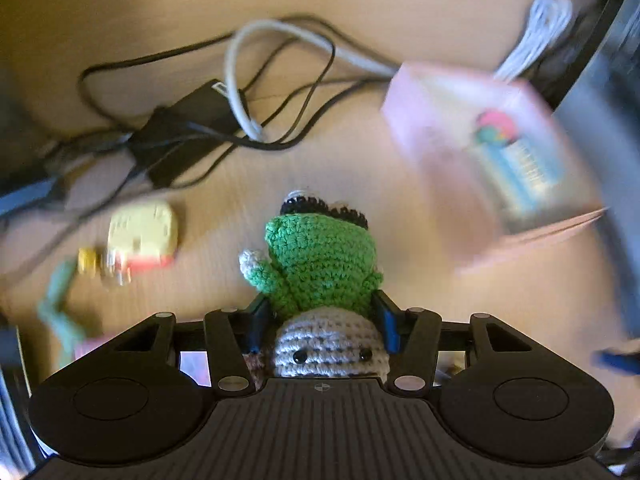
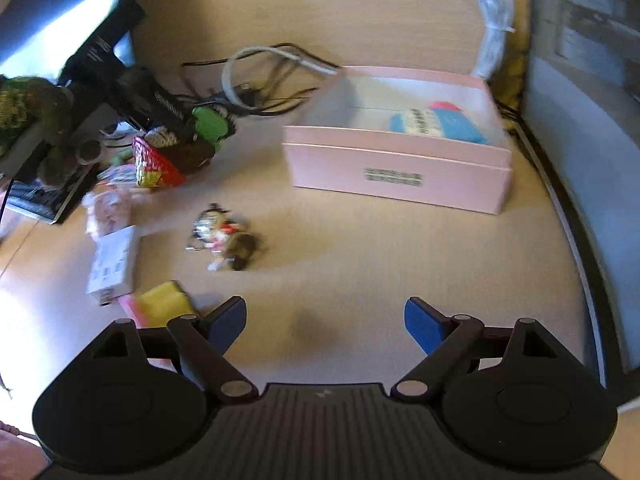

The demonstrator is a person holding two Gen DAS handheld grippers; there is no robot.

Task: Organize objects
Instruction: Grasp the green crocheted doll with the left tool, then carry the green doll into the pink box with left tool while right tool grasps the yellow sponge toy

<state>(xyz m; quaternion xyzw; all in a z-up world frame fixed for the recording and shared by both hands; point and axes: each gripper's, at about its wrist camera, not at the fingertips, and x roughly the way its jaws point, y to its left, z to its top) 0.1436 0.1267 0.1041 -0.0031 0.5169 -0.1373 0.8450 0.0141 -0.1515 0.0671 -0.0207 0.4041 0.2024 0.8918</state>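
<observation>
My left gripper (image 1: pixel 320 312) is shut on a crochet doll (image 1: pixel 320 264) with a green body, grey striped head and black hem; it hangs above the wooden desk. The same doll shows in the right wrist view (image 2: pixel 210 126), held by the left gripper (image 2: pixel 200 136). A pink box (image 1: pixel 472 148) lies to the right, blurred, with a blue and red item inside; in the right wrist view the pink box (image 2: pixel 400 172) stands open at centre right. My right gripper (image 2: pixel 324 320) is open and empty above the desk. A small keychain figure (image 2: pixel 226 236) lies ahead of it.
A tangle of black and grey cables (image 1: pixel 224 108) lies at the back. A yellow toy (image 1: pixel 142 236) and a green strap (image 1: pixel 60 304) lie left. A white packet (image 2: pixel 112 264), yellow item (image 2: pixel 164 304) and red-green wrapper (image 2: pixel 154 164) lie left. A desk edge (image 2: pixel 568 216) runs right.
</observation>
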